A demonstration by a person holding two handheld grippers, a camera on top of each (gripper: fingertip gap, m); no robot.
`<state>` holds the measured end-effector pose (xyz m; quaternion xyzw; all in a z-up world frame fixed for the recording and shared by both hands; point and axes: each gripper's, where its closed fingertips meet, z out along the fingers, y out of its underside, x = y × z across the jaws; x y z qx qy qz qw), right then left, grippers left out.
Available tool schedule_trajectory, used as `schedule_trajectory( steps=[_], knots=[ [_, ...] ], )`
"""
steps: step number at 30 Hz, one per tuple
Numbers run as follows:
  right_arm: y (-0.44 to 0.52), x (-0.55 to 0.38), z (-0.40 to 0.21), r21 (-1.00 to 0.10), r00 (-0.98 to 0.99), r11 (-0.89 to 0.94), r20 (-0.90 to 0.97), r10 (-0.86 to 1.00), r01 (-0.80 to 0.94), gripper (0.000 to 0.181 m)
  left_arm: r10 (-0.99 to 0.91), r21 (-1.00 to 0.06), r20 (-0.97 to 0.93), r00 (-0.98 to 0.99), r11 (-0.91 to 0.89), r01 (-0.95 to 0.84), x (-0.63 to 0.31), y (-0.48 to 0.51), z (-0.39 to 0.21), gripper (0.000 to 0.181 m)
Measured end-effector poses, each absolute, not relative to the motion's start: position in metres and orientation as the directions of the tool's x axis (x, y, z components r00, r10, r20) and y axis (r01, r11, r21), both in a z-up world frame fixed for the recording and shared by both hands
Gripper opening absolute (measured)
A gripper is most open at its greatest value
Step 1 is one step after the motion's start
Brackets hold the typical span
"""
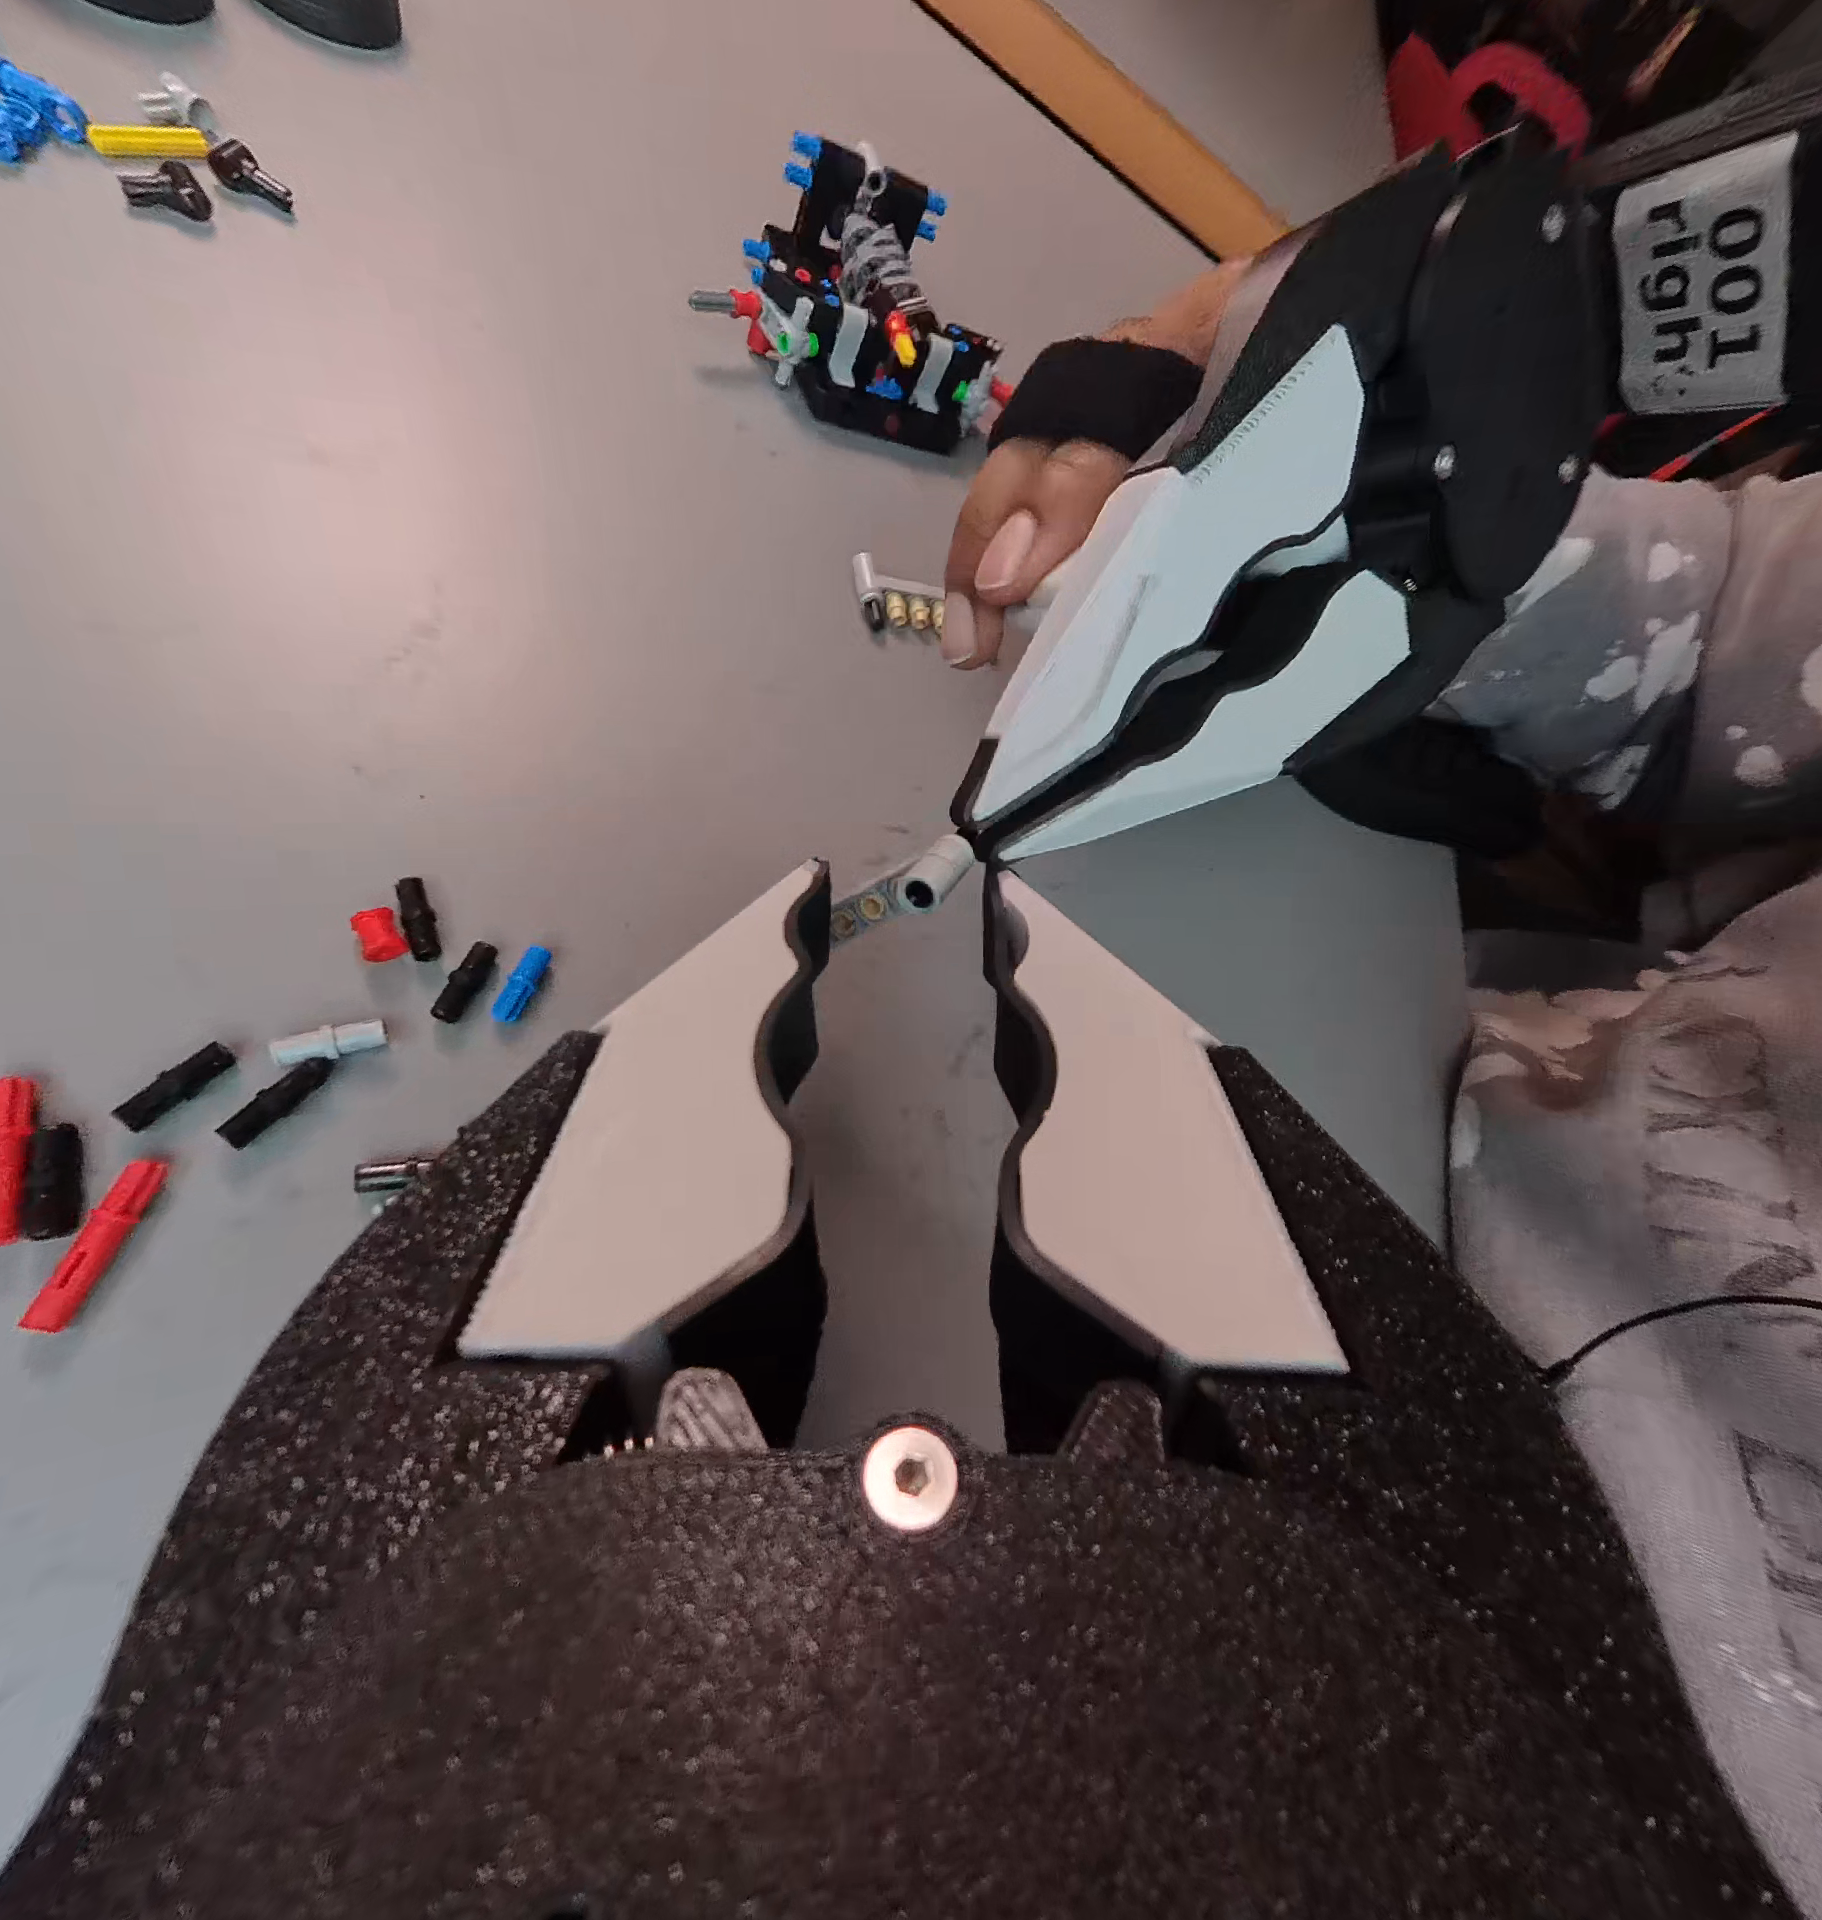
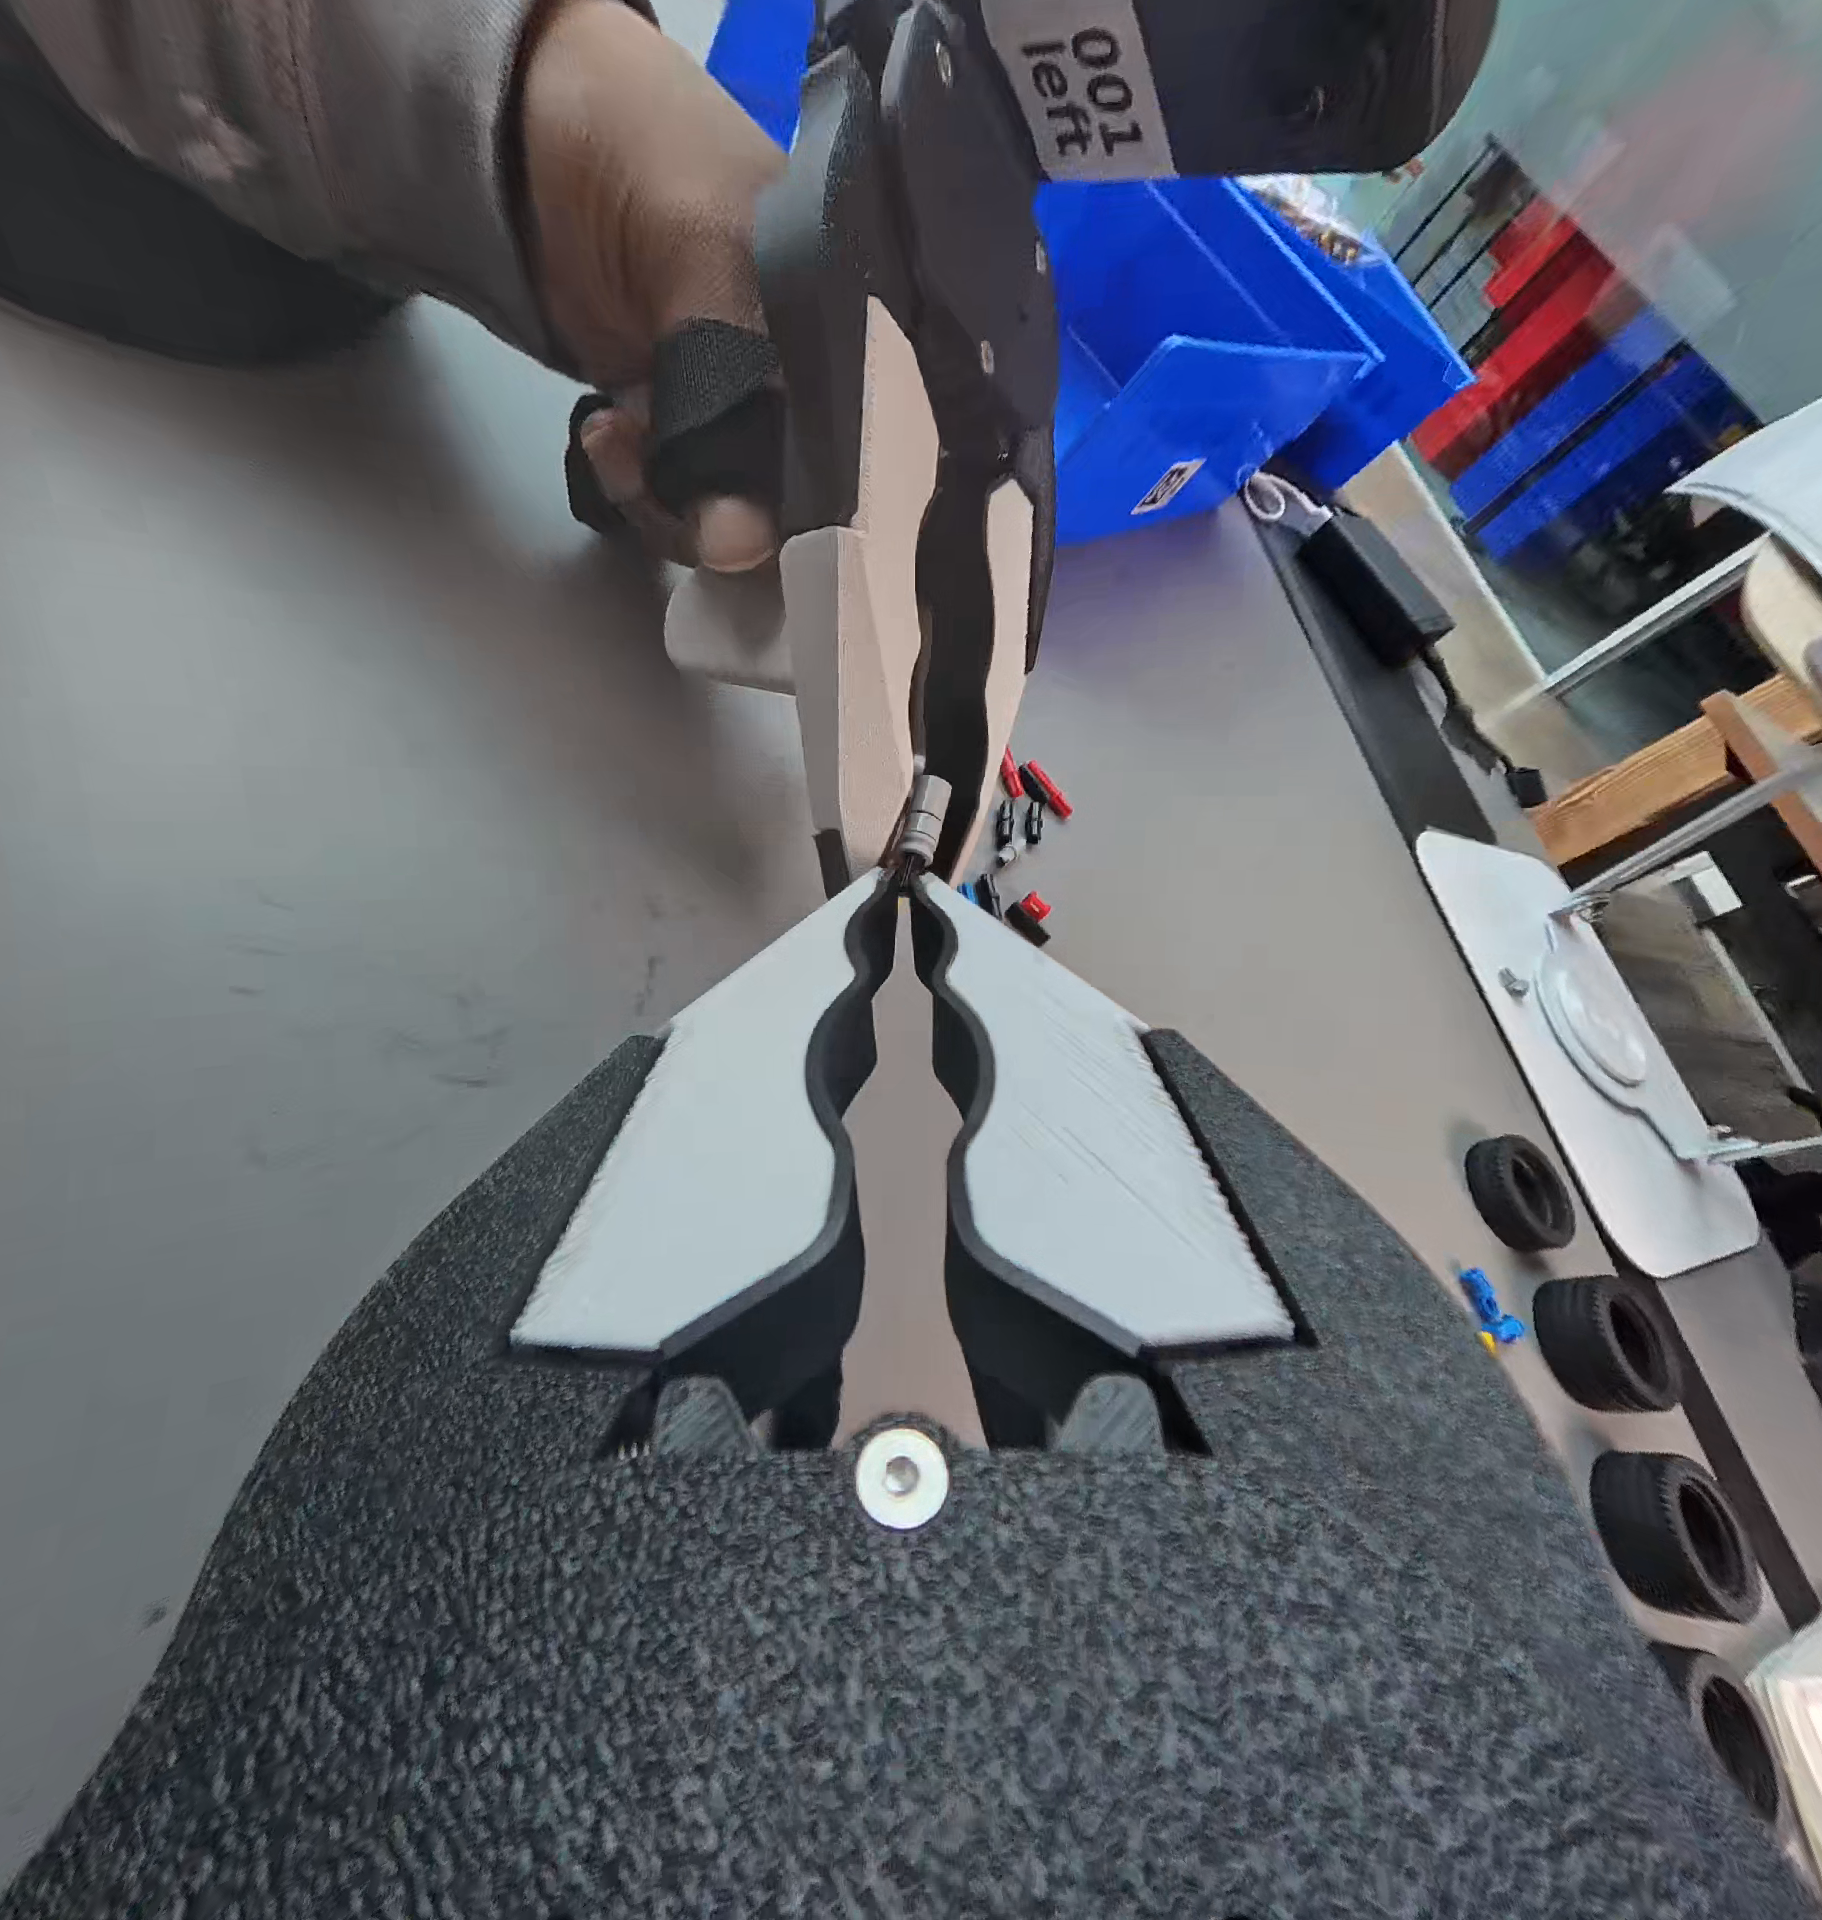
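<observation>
A small grey beam piece with gold-coloured holes [image 1: 902,896] is held just above the grey table [image 1: 367,571]. My right gripper [image 1: 974,844] comes in from the upper right and is shut on one end of it; in the right wrist view its tips [image 2: 902,888] pinch the piece [image 2: 926,810]. My left gripper [image 1: 907,881] is open, with one fingertip on each side of the piece, not gripping it. It also shows in the right wrist view [image 2: 905,850], coming down from above.
A black assembled model with coloured pins [image 1: 865,312] stands farther back. Loose red, black and blue pins [image 1: 419,977] lie at the left, and another grey beam [image 1: 891,603] lies by a hand. Black tyres [image 2: 1603,1340], a metal plate [image 2: 1593,1039] and blue bins [image 2: 1250,332] are along the table's edge.
</observation>
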<state>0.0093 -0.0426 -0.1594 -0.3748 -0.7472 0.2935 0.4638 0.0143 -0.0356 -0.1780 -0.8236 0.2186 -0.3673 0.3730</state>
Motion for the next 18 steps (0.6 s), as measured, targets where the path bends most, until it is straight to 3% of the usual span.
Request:
schedule_trajectory(
  steps=[1, 3, 9, 18],
  knots=[
    [-0.044, 0.010, -0.156, -0.793, -0.289, 0.547, 0.475, 0.831, 0.270, 0.002, -0.650, -0.783, 0.458, 0.606, -0.618, -0.072, 0.016, -0.038, -0.173, 0.022],
    [-0.046, 0.014, -0.148, -0.827, -0.292, 0.513, 0.444, 0.847, 0.231, 0.000, -0.694, -0.809, 0.446, 0.565, -0.582, -0.076, 0.018, -0.042, -0.164, 0.011],
    [-0.050, 0.024, -0.117, -0.964, -0.314, 0.236, 0.188, 0.931, 0.123, 0.003, -0.812, -0.928, 0.253, 0.526, -0.357, -0.103, 0.027, -0.046, -0.138, 0.008],
    [-0.055, 0.026, -0.097, -0.987, -0.311, 0.145, 0.119, 0.943, 0.064, 0.006, -0.833, -0.980, 0.129, 0.539, -0.189, -0.057, 0.035, -0.047, -0.115, 0.007]
  ],
)
